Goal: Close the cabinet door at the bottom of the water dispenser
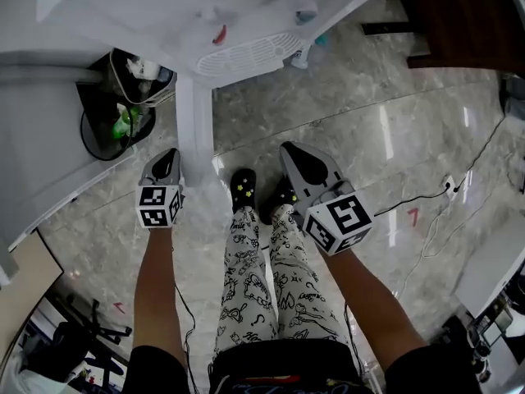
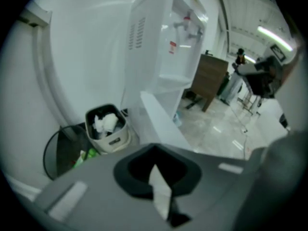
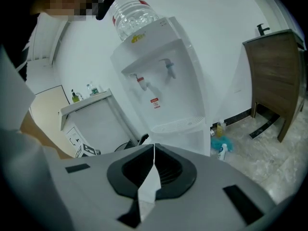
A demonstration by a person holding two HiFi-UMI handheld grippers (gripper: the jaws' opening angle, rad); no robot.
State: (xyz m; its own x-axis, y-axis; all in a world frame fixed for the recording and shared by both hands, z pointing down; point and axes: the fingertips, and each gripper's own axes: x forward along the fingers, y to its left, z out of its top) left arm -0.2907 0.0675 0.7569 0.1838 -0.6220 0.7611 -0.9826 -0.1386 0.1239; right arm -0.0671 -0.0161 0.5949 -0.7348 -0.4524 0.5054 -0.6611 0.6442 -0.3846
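Observation:
The white water dispenser (image 1: 246, 23) stands at the top of the head view, with its drip tray (image 1: 254, 56) facing me. Its bottom cabinet door (image 1: 195, 125) hangs open, a narrow white panel edge-on and pointing toward me. My left gripper (image 1: 167, 161) is shut and empty, just left of the door's free edge. In the left gripper view the door (image 2: 161, 121) lies straight ahead of the left gripper (image 2: 155, 170). The right gripper (image 1: 297, 156) is shut and empty, to the right of the door. The right gripper (image 3: 154, 150) faces the dispenser (image 3: 163, 81) and its bottle (image 3: 132, 13).
A beige waste bin (image 1: 139, 76) and a black wire basket (image 1: 111, 130) sit left of the dispenser. A brown wooden cabinet (image 1: 459, 15) stands at the back right. Cables (image 1: 426, 195) trail over the marble floor at right. My shoes (image 1: 243, 189) are near the door.

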